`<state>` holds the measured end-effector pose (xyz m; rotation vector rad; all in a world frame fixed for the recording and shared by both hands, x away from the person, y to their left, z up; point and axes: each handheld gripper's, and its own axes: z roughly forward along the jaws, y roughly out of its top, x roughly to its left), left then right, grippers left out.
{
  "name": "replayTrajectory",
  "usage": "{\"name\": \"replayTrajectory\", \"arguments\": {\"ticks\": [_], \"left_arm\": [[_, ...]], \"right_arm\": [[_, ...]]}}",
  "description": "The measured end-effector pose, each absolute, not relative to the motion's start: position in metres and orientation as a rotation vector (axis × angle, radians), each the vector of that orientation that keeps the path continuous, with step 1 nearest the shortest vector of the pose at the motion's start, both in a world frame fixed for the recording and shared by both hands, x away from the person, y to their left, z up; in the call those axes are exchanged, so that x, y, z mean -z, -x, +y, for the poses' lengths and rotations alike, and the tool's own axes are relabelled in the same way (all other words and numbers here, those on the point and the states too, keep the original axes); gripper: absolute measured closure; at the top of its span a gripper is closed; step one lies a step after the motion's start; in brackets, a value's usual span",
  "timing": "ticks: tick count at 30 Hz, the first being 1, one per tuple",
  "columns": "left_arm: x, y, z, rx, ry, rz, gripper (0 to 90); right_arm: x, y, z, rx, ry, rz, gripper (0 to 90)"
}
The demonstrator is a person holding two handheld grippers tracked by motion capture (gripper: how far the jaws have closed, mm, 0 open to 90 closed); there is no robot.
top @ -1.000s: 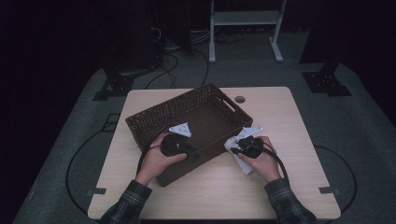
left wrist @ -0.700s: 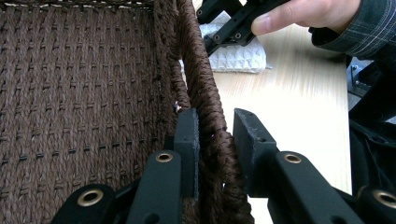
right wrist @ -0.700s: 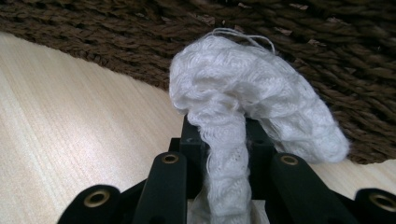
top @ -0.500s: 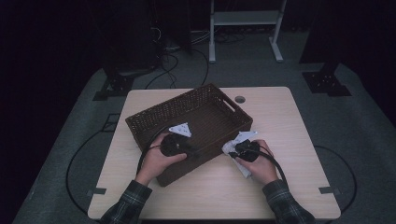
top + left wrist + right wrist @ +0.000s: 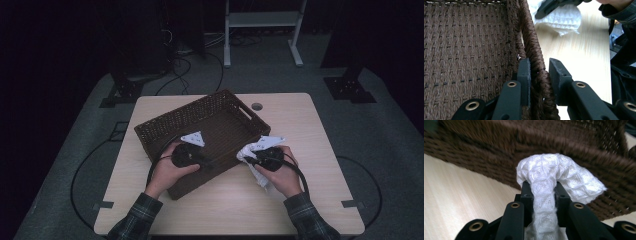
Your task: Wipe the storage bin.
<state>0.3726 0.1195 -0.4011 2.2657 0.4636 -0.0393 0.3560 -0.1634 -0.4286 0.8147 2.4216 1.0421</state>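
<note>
Left gripper (image 5: 537, 82) clamps the basket (image 5: 165, 125) wall steady, right gripper (image 5: 541, 192) pinches the cloth (image 5: 556, 172) just beside the rim, so lift it clear over before letting go.

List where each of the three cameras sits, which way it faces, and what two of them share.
High view: above the person's side, facing forward and down on the table; forearms and both hands show.
Left gripper view: on the left gripper, looking along its jaws, which straddle the basket wall.
Right gripper view: on the right gripper, facing the basket's outer side, jaws shut on the white cloth.
Shared: both gripper views show basket, cloth and tabletop.
</note>
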Motion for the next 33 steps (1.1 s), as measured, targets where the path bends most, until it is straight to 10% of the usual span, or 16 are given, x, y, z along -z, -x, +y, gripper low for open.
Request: {"name": "replayTrajectory", "arguments": {"ticks": [33], "left_arm": [[0.401,-0.372,0.119,0.038,-2.270,0.464,71.2]], "right_arm": [[0.465,-0.367,-0.140,-0.916,-0.819,2.543,74.4]]}}
